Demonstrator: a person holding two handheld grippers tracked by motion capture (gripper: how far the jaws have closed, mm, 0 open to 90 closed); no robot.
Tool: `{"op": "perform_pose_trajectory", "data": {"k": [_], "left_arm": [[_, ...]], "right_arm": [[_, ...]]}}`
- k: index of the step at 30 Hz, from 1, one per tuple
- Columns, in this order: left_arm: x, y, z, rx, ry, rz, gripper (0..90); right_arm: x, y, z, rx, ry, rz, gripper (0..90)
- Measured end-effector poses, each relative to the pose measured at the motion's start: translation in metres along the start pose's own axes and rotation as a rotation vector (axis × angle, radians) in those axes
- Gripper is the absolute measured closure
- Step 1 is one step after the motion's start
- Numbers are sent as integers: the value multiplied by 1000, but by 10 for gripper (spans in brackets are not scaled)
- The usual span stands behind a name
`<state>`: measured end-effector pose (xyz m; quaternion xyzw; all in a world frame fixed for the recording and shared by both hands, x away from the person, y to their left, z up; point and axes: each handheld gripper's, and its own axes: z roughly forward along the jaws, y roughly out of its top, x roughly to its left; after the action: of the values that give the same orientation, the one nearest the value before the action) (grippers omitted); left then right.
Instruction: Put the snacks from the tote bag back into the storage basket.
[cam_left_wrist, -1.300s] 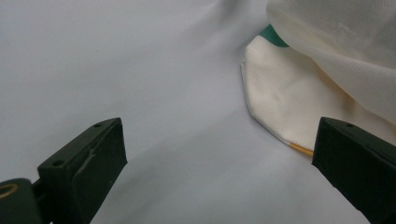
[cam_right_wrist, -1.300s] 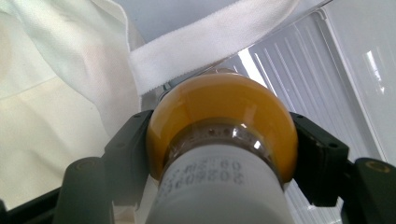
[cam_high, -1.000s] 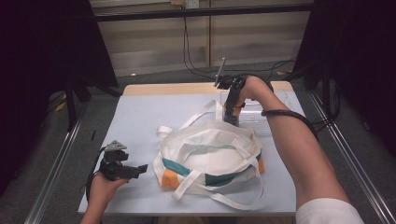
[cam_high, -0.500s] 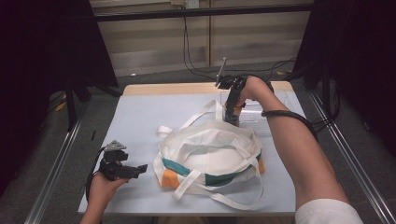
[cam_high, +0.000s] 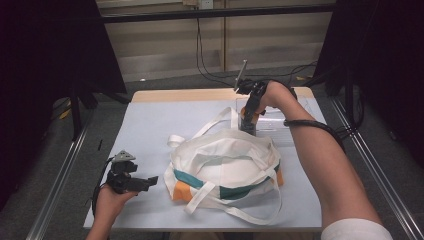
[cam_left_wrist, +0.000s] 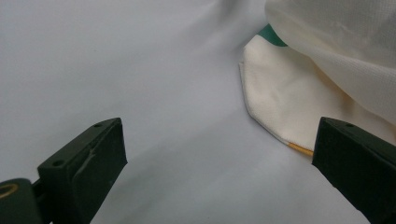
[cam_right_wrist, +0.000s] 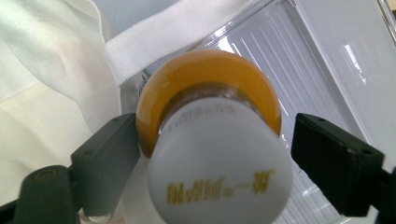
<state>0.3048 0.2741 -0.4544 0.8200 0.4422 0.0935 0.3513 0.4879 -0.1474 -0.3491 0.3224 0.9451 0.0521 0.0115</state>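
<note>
A small bottle of orange drink with a white cap (cam_right_wrist: 219, 186) stands in a clear plastic tray (cam_right_wrist: 327, 70) beside a white cloth tote bag (cam_high: 225, 160) with teal and orange patches. My right gripper (cam_right_wrist: 215, 140) points down over the bottle (cam_high: 246, 116). Its jaws have just been opening and stand open around the bottle's neck, the right jaw clearly apart from it. My left gripper (cam_high: 150, 180) rests low at the table's front left, open, nothing between its jaws (cam_left_wrist: 219, 172). It points at the bag's corner (cam_left_wrist: 289, 102).
The bag's loose straps (cam_high: 215, 122) spread over the pale blue table top (cam_high: 150, 120), one lying against the tray (cam_high: 280, 125) at the back right. Metal rails (cam_high: 55, 185) run along both sides. Cables hang behind the table.
</note>
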Motion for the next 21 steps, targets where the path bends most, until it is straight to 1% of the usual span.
{"op": "perform_pose_trajectory", "data": {"k": [1,2,3,4,5,6,7,8,9,10,11,12,13,14,15,16,17,18,19,20,21], "left_arm": [[0,0,0,0,0,1,27],[1,0,0,5,0,7,27],[0,0,0,0,1,0,27],[1,0,-1,6,-1,8,27],[1,0,-1,5,-1,8,27],[1,0,-1,8,1,13,27],[1,0,-1,8,1,13,27],[1,0,-2,8,-1,12,27],[0,0,-1,-3,1,0,27],[0,1,-1,-4,1,-1,27],[0,1,-1,1,0,7,27],[0,1,-1,2,1,9,27],[-1,1,-1,-6,1,0,27],[-1,1,-1,-8,1,1,27],[-1,1,-1,-8,1,2,27],[-2,1,-1,-5,1,1,27],[-2,1,-1,-5,1,1,27],[-2,2,-1,-7,7,0,27],[-2,2,-1,-12,6,-1,27],[-2,3,-2,-10,5,0,27],[-2,3,-2,-11,8,4,27]], "right_arm": [[1,-1,-1,1,2,17,139],[1,-2,-1,3,5,24,134],[2,-3,-2,6,1,29,128],[2,-5,-2,1,-3,22,124],[3,-6,-3,1,-1,40,119],[2,-8,-3,-5,-1,31,116],[4,-9,-4,-4,0,48,114],[5,-10,-4,-5,1,53,111],[5,-11,-5,-7,1,49,111],[6,-13,-5,-12,1,44,109],[7,-14,-6,-6,2,55,109],[7,-17,-7,-14,-2,46,108],[7,-18,-8,-13,-2,48,107],[8,-20,-9,-10,-1,62,106],[8,-22,-11,-16,-5,55,106],[9,-23,-12,-14,-3,66,106],[10,-25,-13,-19,-3,60,106],[11,-26,-14,-15,-3,68,105],[11,-29,-15,-24,-9,50,106],[13,-30,-17,-23,-4,68,105],[13,-32,-17,-31,-5,58,105]]}}
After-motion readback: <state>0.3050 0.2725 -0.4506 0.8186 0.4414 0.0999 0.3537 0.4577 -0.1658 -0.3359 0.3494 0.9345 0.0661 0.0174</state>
